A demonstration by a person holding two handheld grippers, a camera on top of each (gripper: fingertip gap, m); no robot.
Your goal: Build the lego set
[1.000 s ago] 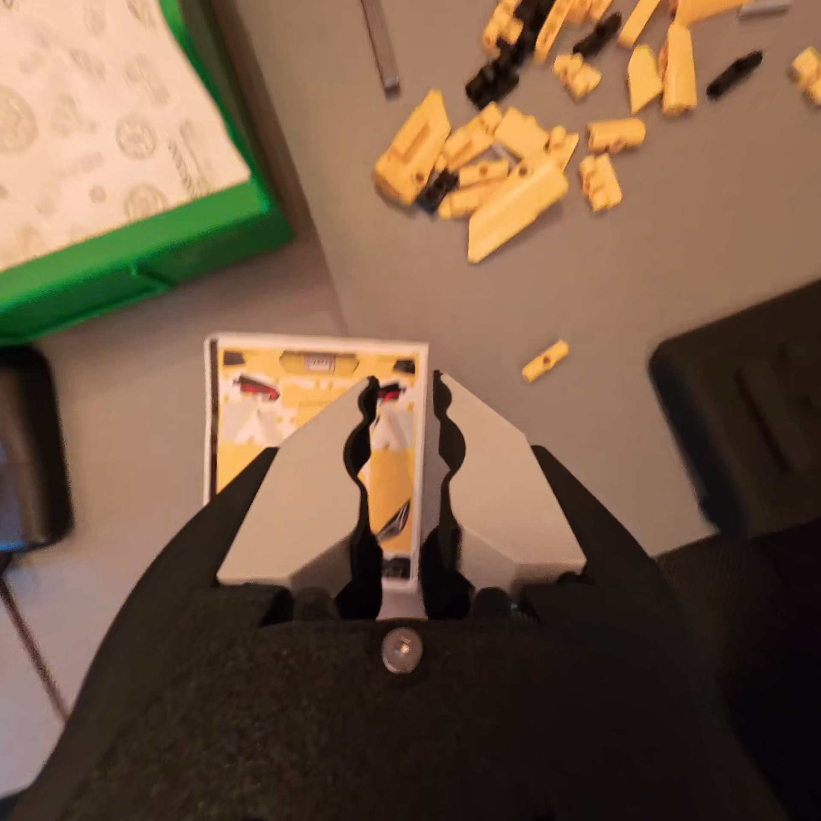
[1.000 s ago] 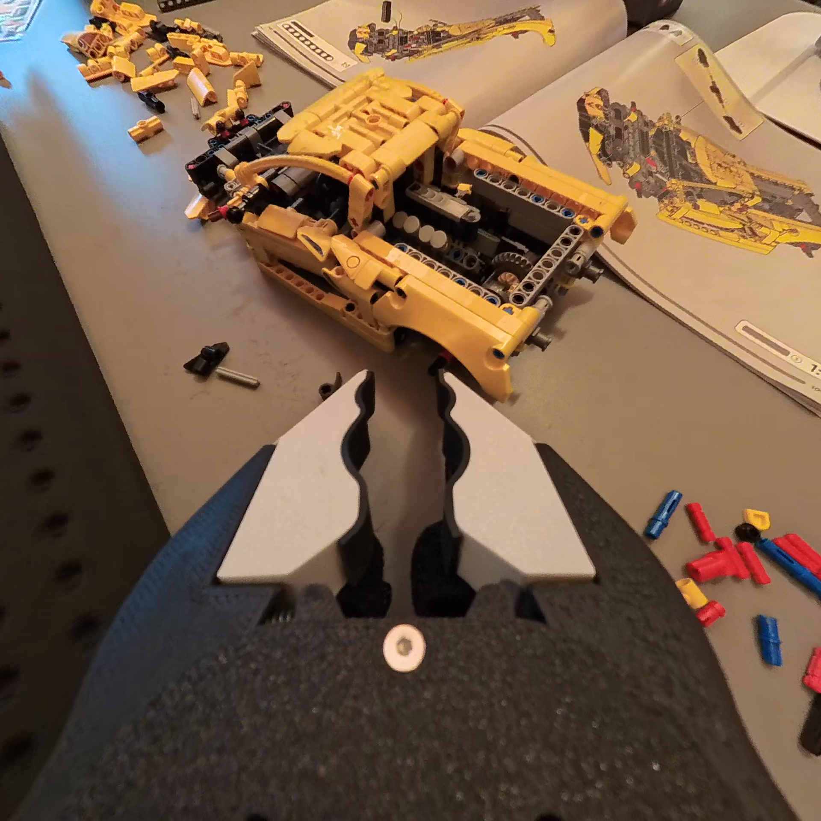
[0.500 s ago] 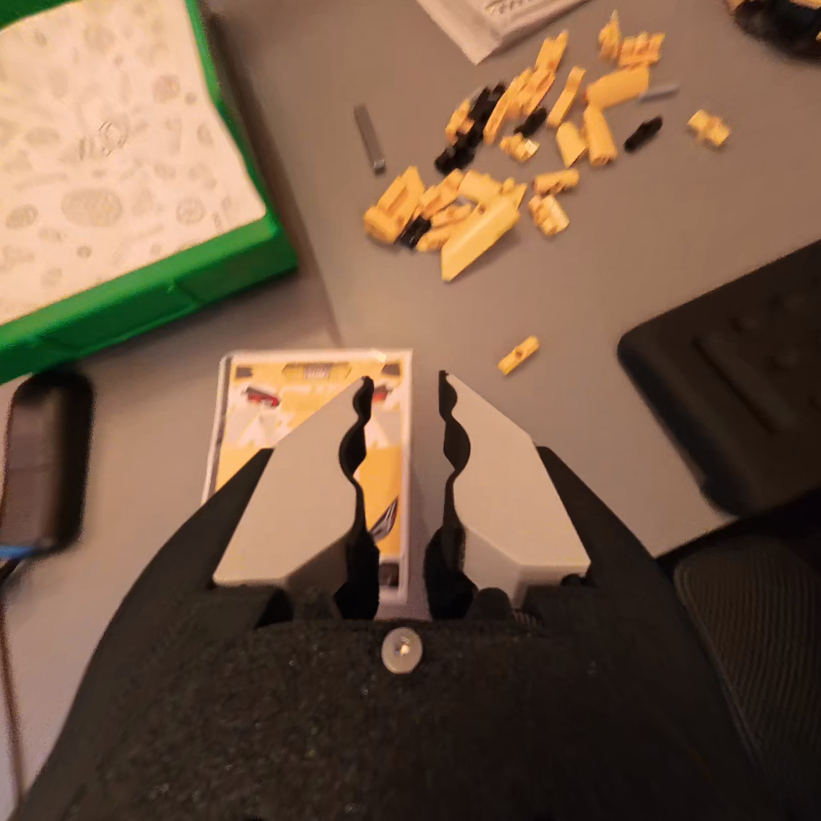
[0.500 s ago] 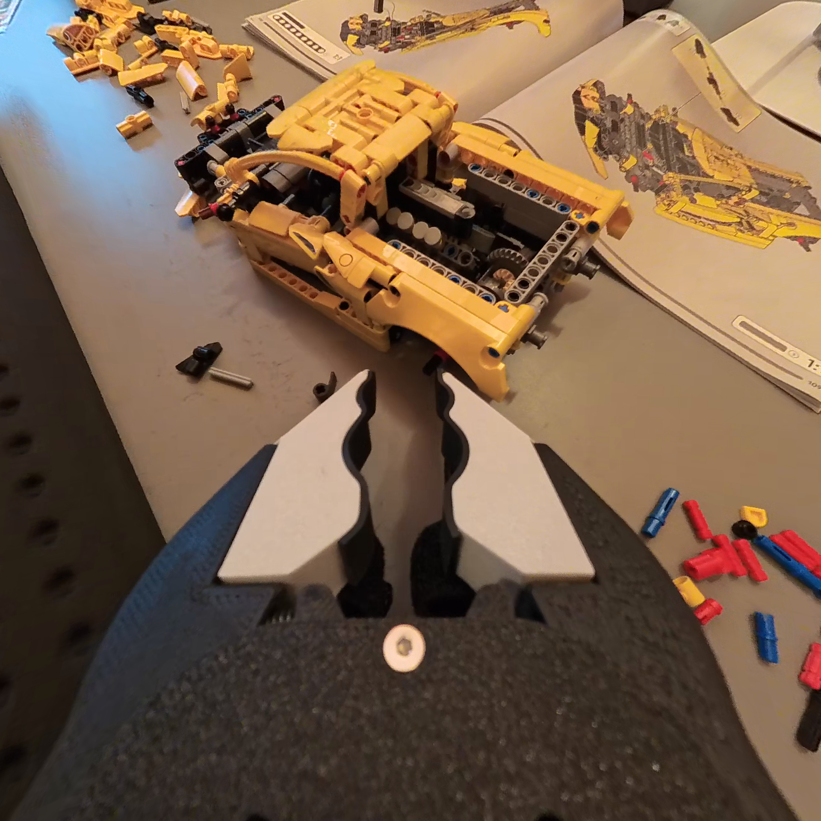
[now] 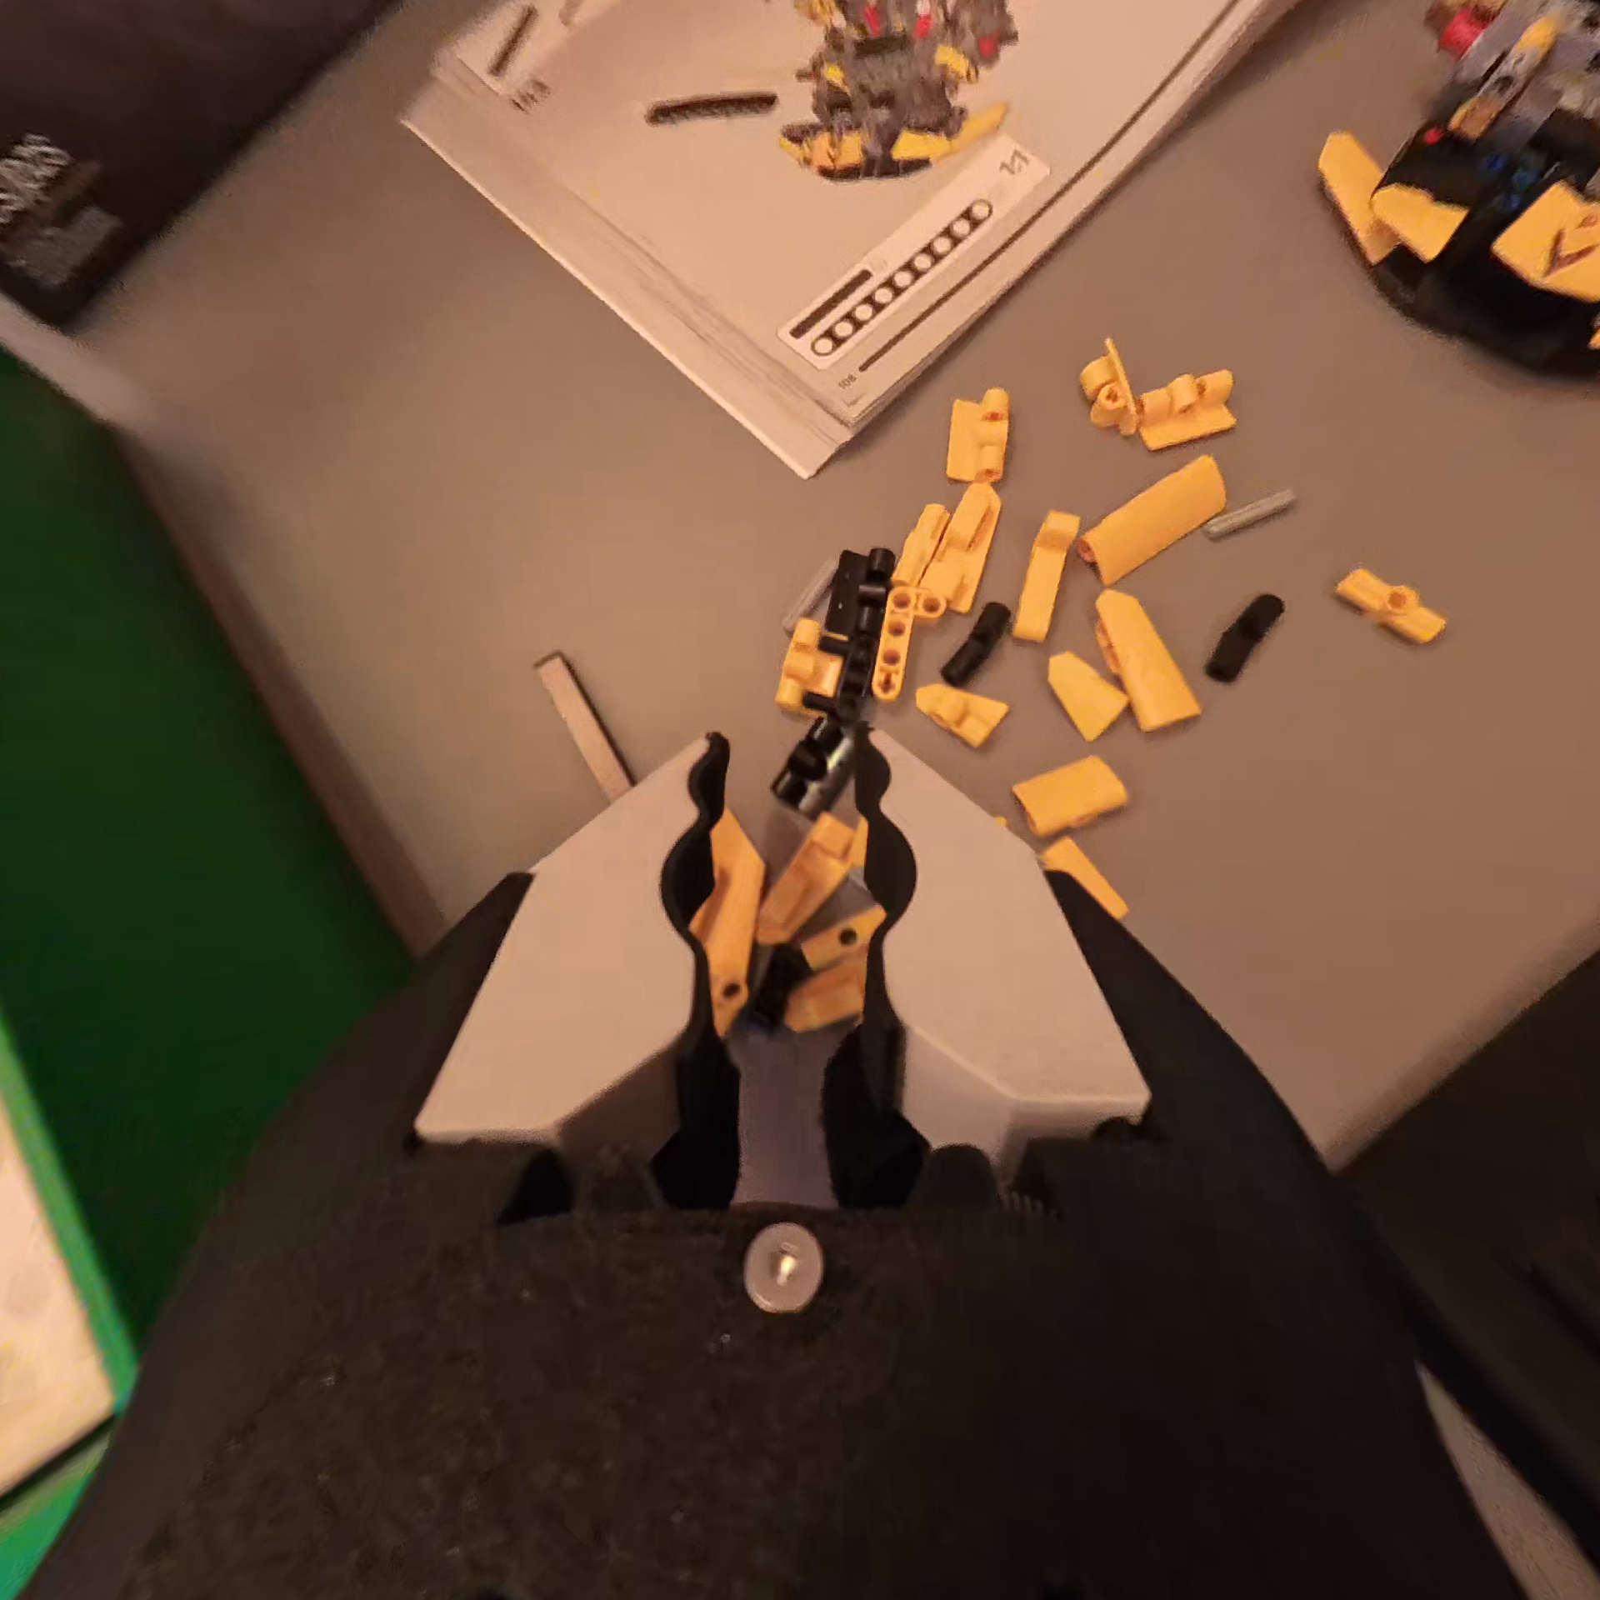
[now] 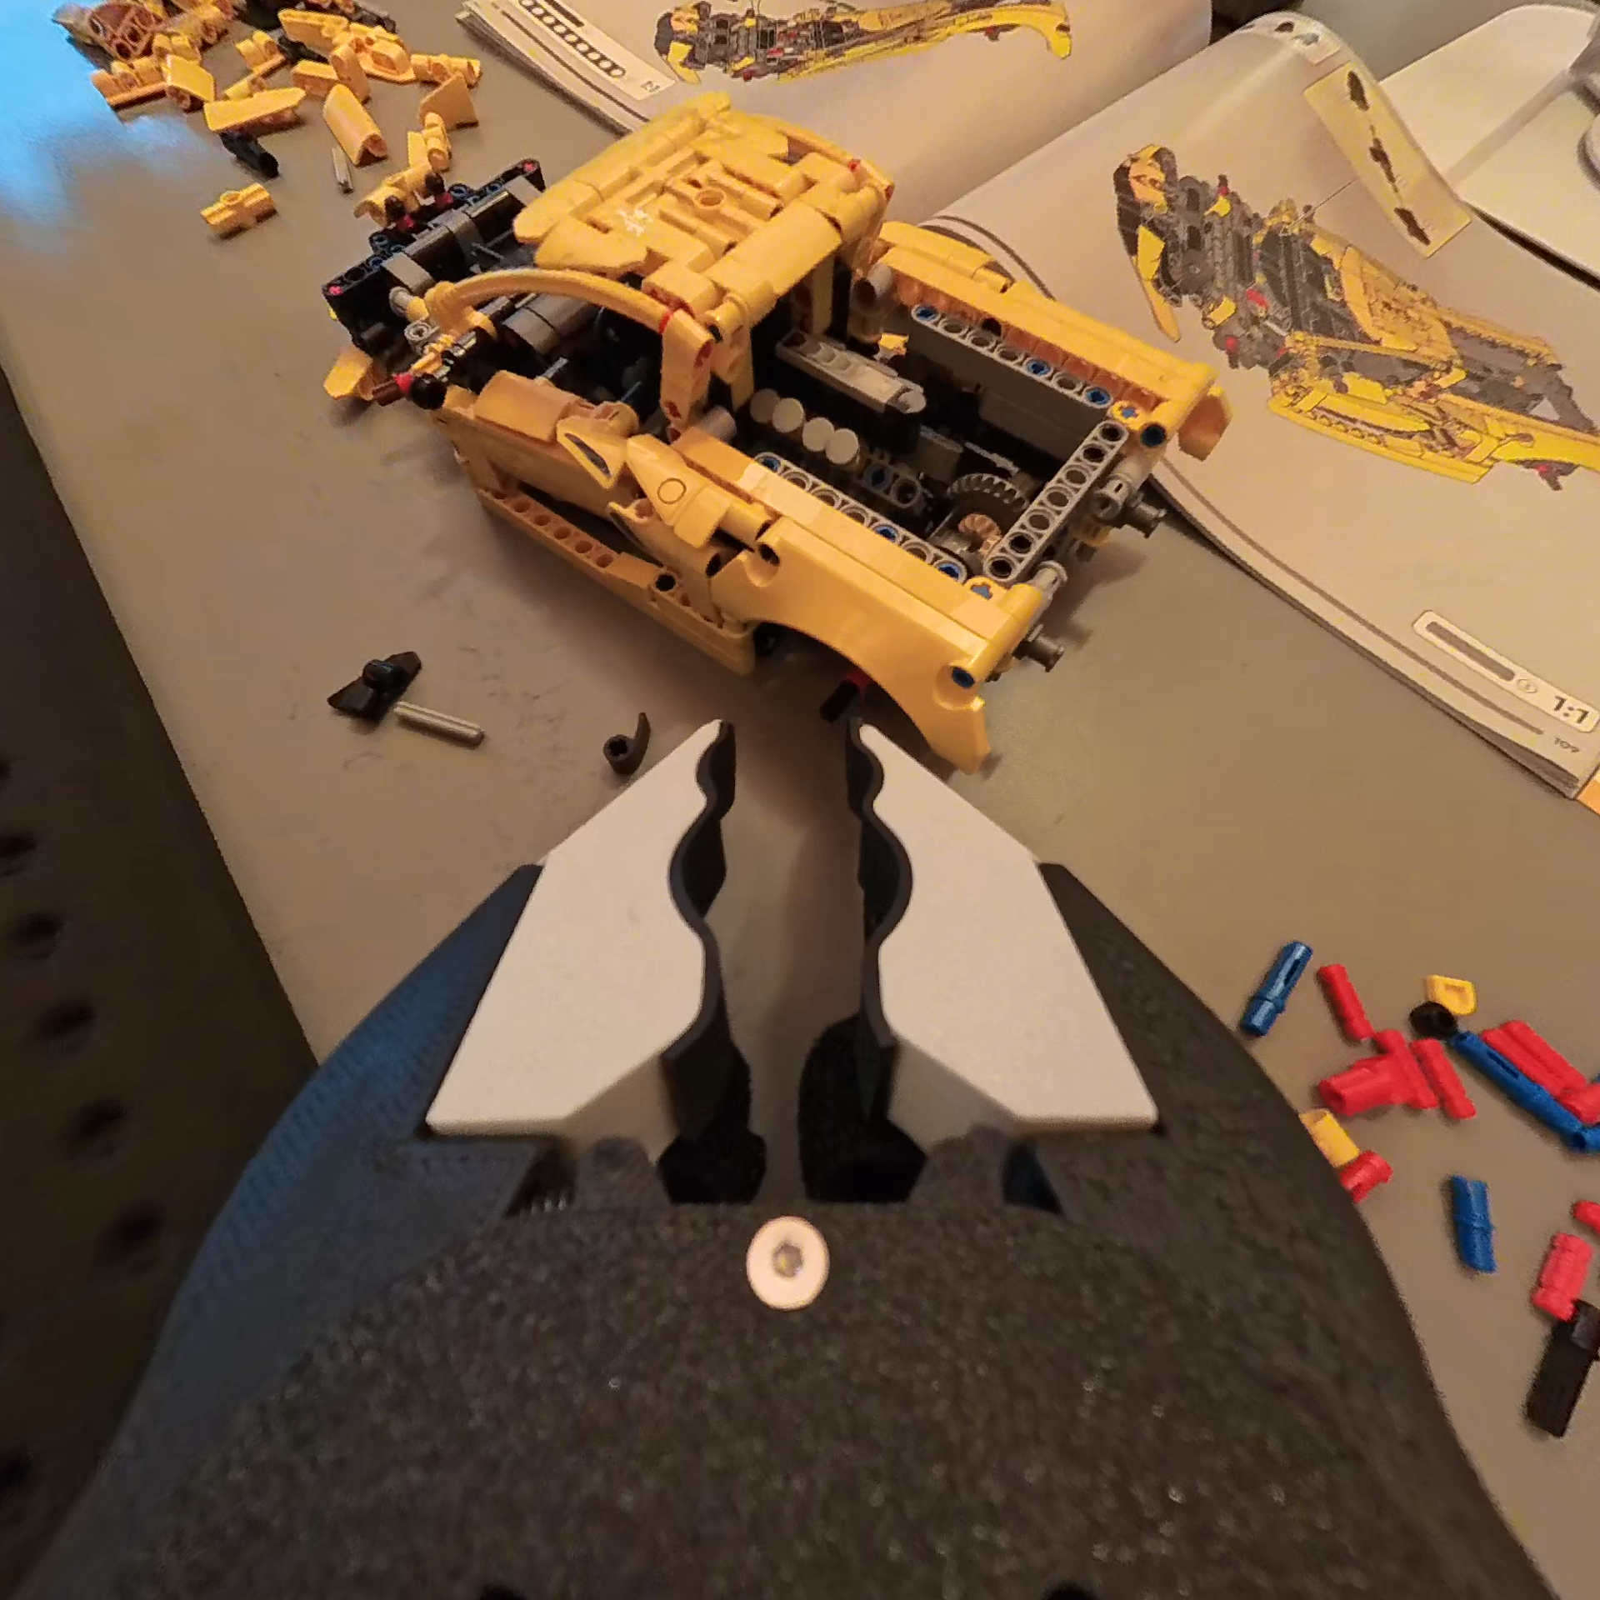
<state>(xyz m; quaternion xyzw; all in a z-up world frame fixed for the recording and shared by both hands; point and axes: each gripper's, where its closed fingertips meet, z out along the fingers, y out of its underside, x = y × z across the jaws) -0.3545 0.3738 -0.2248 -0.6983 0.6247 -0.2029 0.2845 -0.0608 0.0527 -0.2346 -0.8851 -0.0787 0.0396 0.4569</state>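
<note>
Now: part-pick stage, judged.
L gripper [image 5: 783, 762]: spread, empty, hovering over yellow parts [image 5: 1022, 623].
R gripper [image 6: 788, 745]: spread, empty, just near of car [image 6: 762, 407].
Car: mid-table, manual [image 6: 1351, 416] on its right.
Risk: parts lie tangled w/ black bits [image 5: 853, 632], so closing may grab several or flick one away.

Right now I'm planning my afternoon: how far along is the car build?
Done: the yellow car has its roof, sides and frame joined, but the rear bay is open, gears showing. In hand: nothing; the left tool hangs open over the loose yellow pieces, the right tool open before the car. Left: those pieces, the red and blue pins, and no wheels are visible.
</note>
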